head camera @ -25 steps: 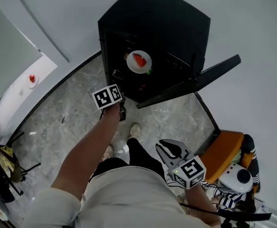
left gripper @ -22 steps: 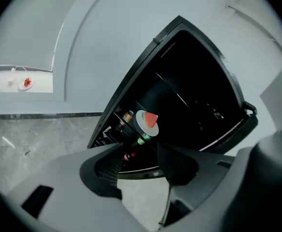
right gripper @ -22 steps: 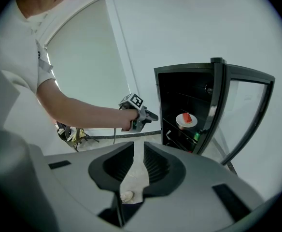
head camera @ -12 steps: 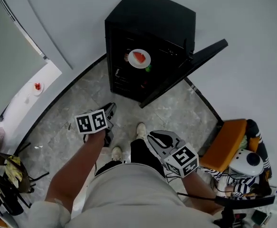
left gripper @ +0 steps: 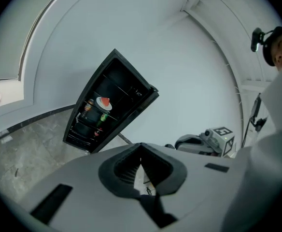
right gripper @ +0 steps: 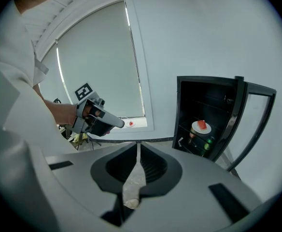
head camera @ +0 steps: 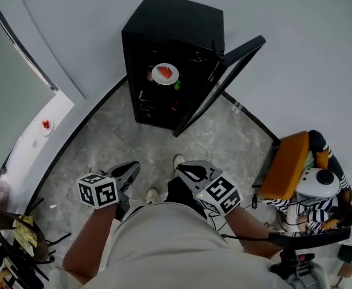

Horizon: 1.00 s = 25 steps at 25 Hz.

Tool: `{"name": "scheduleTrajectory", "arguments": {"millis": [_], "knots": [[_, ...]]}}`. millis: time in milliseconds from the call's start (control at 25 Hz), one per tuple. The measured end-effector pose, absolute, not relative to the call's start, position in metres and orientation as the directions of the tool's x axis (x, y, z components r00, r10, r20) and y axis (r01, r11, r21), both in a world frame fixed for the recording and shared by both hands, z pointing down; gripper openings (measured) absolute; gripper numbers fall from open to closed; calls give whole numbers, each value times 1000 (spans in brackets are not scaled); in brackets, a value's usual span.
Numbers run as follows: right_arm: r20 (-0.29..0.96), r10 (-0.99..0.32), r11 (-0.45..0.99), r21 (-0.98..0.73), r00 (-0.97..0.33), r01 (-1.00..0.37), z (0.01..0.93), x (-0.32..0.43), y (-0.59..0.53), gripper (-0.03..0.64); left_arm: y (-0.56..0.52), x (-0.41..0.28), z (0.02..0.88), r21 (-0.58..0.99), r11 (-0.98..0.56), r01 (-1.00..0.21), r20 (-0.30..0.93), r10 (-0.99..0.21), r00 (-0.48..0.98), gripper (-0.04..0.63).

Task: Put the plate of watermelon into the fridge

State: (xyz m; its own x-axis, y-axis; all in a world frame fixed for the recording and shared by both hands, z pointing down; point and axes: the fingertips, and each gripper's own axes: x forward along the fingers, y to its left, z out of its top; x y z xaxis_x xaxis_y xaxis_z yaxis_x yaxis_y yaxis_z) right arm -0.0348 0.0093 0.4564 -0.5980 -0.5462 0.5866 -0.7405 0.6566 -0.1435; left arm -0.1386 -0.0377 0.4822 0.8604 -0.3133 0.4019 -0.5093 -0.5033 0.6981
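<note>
The white plate of watermelon (head camera: 164, 74) sits on a shelf inside the black fridge (head camera: 170, 26), whose door (head camera: 219, 82) stands open to the right. The plate (left gripper: 104, 102) also shows in the left gripper view, and the plate (right gripper: 200, 126) in the right gripper view. My left gripper (head camera: 129, 170) is held low near my body, far from the fridge, shut with nothing in it. My right gripper (head camera: 187, 168) hangs beside it, also shut and empty. Both point toward the fridge.
A second small plate (head camera: 45, 124) with something red lies on the white ledge at the left. An orange chair (head camera: 287, 164) and a white helmet-like object (head camera: 317, 182) stand at the right. A cluttered rack (head camera: 13, 236) is at lower left. My shoes (head camera: 179, 161) are on the marble floor.
My left gripper has drawn back from the fridge opening to my body and its jaws have shut. The plate stays on the shelf. The right gripper has risen a little.
</note>
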Motion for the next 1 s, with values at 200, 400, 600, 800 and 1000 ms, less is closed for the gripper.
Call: {"name": "scheduleTrajectory", "arguments": {"millis": [200, 400, 600, 800, 1000], "knots": [[586, -545, 664, -135, -600, -736, 457, -53, 20, 31, -14, -153, 472, 672, -557, -488, 401, -280, 872, 12], [583, -535, 683, -129, -612, -719, 455, -65, 26, 26, 0, -163, 469, 655, -575, -491, 404, -282, 870, 12], [587, -517, 698, -133, -623, -704, 452, -74, 36, 25, 10, -161, 470, 649, -584, -487, 410, -271, 871, 12], [589, -509, 712, -120, -627, -692, 451, -81, 43, 20, 15, -160, 472, 647, -591, -481, 410, -262, 874, 12], [590, -515, 710, -113, -622, -695, 449, -81, 47, 18, 19, -157, 472, 652, -596, -469, 403, -252, 880, 12]]}}
